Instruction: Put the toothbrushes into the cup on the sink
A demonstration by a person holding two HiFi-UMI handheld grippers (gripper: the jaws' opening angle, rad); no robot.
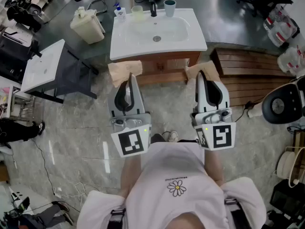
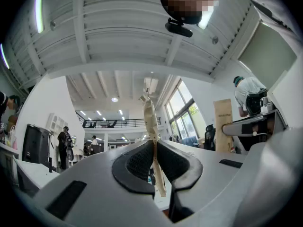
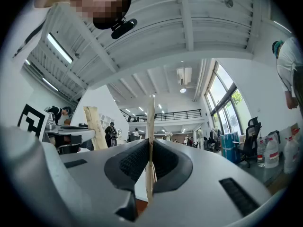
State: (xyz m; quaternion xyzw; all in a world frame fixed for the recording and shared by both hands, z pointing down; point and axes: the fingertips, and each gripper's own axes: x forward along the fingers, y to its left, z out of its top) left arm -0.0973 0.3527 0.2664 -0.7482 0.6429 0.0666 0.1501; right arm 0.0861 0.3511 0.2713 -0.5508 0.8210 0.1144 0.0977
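Note:
The white sink (image 1: 190, 37) stands ahead of me with a teal cup (image 1: 169, 7) and a pale green cup (image 1: 137, 12) on its back edge, either side of the black tap (image 1: 153, 8). My left gripper (image 1: 127, 78) is shut on a flat tan paper toothbrush packet (image 1: 125, 70), seen edge-on in the left gripper view (image 2: 151, 119). My right gripper (image 1: 203, 76) is shut on a second tan packet (image 1: 201, 70), a thin upright strip in the right gripper view (image 3: 150, 126). Both grippers hang over the floor, short of the sink's front edge.
A cream bin (image 1: 87, 26) stands left of the sink, and a small bottle (image 1: 120, 12) sits on the sink's back left corner. A white slab on a dark frame (image 1: 43, 63) lies at the left. Wooden slats (image 1: 252, 70) and a round fan (image 1: 282, 105) are at the right.

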